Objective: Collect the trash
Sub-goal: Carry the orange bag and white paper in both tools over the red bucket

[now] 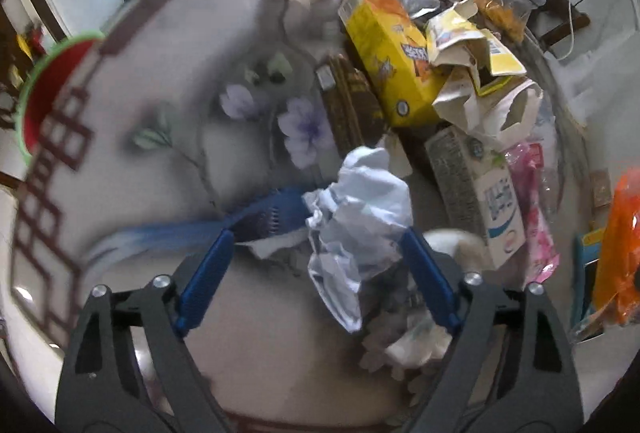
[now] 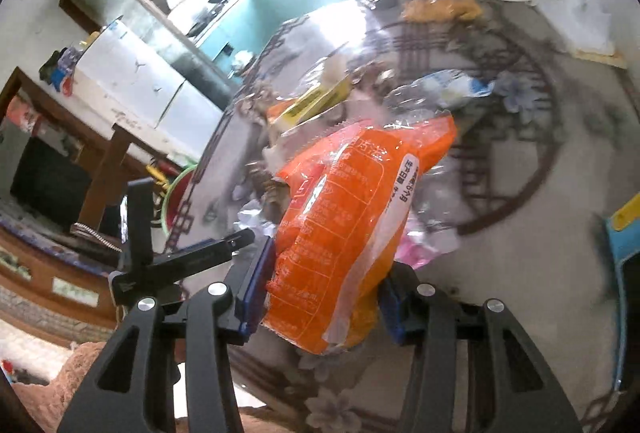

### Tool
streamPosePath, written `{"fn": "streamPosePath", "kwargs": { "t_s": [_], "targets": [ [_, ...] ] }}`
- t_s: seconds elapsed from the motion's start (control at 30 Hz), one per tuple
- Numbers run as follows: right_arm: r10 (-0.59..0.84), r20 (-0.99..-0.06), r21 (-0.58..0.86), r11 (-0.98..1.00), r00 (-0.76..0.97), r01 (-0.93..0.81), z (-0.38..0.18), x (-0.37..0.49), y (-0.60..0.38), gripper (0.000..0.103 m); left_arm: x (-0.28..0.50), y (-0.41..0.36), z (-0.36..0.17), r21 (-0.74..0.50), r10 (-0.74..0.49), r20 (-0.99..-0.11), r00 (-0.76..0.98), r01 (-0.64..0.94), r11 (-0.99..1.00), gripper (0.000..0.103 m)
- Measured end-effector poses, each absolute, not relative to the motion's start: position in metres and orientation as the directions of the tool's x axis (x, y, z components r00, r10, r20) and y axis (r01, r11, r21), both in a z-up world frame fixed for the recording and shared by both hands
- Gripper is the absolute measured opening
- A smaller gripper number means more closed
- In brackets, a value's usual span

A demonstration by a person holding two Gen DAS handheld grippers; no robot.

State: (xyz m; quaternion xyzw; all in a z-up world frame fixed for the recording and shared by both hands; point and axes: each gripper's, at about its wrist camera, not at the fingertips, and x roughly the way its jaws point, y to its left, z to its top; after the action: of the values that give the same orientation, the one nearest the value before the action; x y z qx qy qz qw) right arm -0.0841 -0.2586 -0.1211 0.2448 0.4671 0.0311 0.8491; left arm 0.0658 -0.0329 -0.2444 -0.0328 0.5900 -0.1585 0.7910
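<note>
A crumpled pale-blue paper wad (image 1: 360,221) stands between the blue pads, touching neither. Beyond it a heap: yellow snack carton (image 1: 390,53) tipped over, torn white paper bag (image 1: 486,105), white milk carton (image 1: 480,193) lying flat. The orange plastic packet (image 2: 348,233) is pinched upright, lifted.

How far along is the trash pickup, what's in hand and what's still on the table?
Nothing visibly finished; no bin shows. In hand: the right tongs are clamped on the orange wrapper. The left tongs are open, straddling the crumpled white paper without gripping it. Left: the yellow box, the torn carton, the milk carton and the pink wrapper.
</note>
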Motion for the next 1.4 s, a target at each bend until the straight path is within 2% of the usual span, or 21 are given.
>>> {"fn": "streamPosePath", "kwargs": {
  "t_s": [0.07,0.1,0.17,0.2,0.23,0.47,0.5,0.53,0.57,0.67,0.7,0.73,0.8,0.9,0.97,1.0,1.03,1.13,1.2,1.3,1.4],
  "targets": [
    [0.271,-0.782,0.440,0.878,0.561,0.188,-0.125,-0.089,-0.259,0.047,0.067,-0.032,-0.243,-0.299,-0.345,-0.905,0.249,0.205,0.932,0.066],
    [0.268,-0.783,0.438,0.878,0.562,0.191,-0.124,-0.090,-0.263,0.047,0.067,-0.034,-0.239,-0.329,-0.377,-0.892,0.250,0.215,0.920,0.045],
    [0.262,-0.781,0.434,0.881,0.566,0.191,-0.122,-0.091,-0.266,0.047,0.064,-0.038,-0.228,-0.313,-0.377,-0.885,0.274,0.249,0.916,0.030],
    [0.261,-0.779,0.430,0.884,0.571,0.183,-0.123,-0.090,-0.264,0.047,0.062,-0.040,-0.224,-0.311,-0.384,-0.880,0.280,0.271,0.911,0.013],
    [0.260,-0.777,0.427,0.887,0.574,0.176,-0.122,-0.088,-0.268,0.047,0.060,-0.039,-0.218,-0.322,-0.401,-0.871,0.283,0.287,0.902,0.007],
    [0.277,-0.759,0.411,0.906,0.590,0.104,-0.113,-0.070,-0.245,0.047,0.058,-0.005,-0.198,-0.349,-0.424,-0.845,0.325,0.264,0.899,0.009],
    [0.277,-0.761,0.411,0.906,0.587,0.105,-0.113,-0.067,-0.242,0.047,0.060,-0.005,-0.198,-0.362,-0.439,-0.843,0.311,0.274,0.891,0.023],
    [0.275,-0.763,0.409,0.906,0.585,0.108,-0.114,-0.066,-0.240,0.047,0.062,-0.006,-0.200,-0.370,-0.447,-0.843,0.300,0.280,0.886,0.050],
    [0.270,-0.766,0.406,0.907,0.583,0.113,-0.114,-0.065,-0.238,0.047,0.064,-0.009,-0.203,-0.373,-0.454,-0.842,0.293,0.292,0.881,0.064],
    [0.241,-0.775,0.396,0.906,0.585,0.150,-0.115,-0.063,-0.234,0.047,0.075,-0.020,-0.215,-0.297,-0.397,-0.872,0.287,0.335,0.894,0.078],
    [0.229,-0.779,0.392,0.905,0.584,0.168,-0.116,-0.061,-0.233,0.047,0.078,-0.021,-0.219,-0.271,-0.374,-0.882,0.287,0.340,0.900,0.086],
    [0.217,-0.783,0.386,0.904,0.582,0.182,-0.116,-0.060,-0.231,0.047,0.082,-0.022,-0.225,-0.243,-0.347,-0.894,0.283,0.343,0.907,0.087],
    [0.187,-0.793,0.366,0.907,0.580,0.207,-0.117,-0.054,-0.224,0.048,0.091,-0.016,-0.235,-0.217,-0.312,-0.913,0.263,0.334,0.917,0.087],
    [0.142,-0.800,0.331,0.915,0.583,0.231,-0.117,-0.042,-0.206,0.048,0.104,-0.003,-0.244,-0.263,-0.355,-0.905,0.234,0.349,0.900,0.087],
    [0.126,-0.809,0.324,0.910,0.574,0.257,-0.118,-0.031,-0.192,0.048,0.111,0.001,-0.257,-0.306,-0.388,-0.909,0.150,0.392,0.868,0.073],
    [0.126,-0.807,0.327,0.909,0.577,0.259,-0.115,-0.025,-0.183,0.048,0.114,0.004,-0.257,-0.328,-0.410,-0.902,0.134,0.403,0.854,0.058],
    [0.114,-0.806,0.313,0.914,0.581,0.256,-0.111,-0.019,-0.174,0.048,0.117,0.009,-0.254,-0.338,-0.427,-0.894,0.138,0.420,0.842,0.052],
    [0.094,-0.790,0.295,0.925,0.606,0.240,-0.096,0.004,-0.142,0.048,0.136,0.035,-0.239,-0.396,-0.492,-0.860,0.131,0.436,0.808,0.050],
    [0.119,-0.776,0.306,0.930,0.619,0.205,-0.089,0.026,-0.113,0.048,0.155,0.070,-0.218,-0.378,-0.503,-0.839,0.210,0.441,0.814,0.049],
    [0.173,-0.774,0.317,0.938,0.609,0.136,-0.091,0.059,-0.067,0.048,0.182,0.121,-0.200,-0.336,-0.467,-0.825,0.318,0.389,0.858,0.049],
    [0.262,-0.774,0.345,0.938,0.577,0.038,-0.100,0.099,-0.012,0.048,0.212,0.188,-0.192,-0.280,-0.382,-0.828,0.411,0.287,0.916,0.049]
  ]
}}
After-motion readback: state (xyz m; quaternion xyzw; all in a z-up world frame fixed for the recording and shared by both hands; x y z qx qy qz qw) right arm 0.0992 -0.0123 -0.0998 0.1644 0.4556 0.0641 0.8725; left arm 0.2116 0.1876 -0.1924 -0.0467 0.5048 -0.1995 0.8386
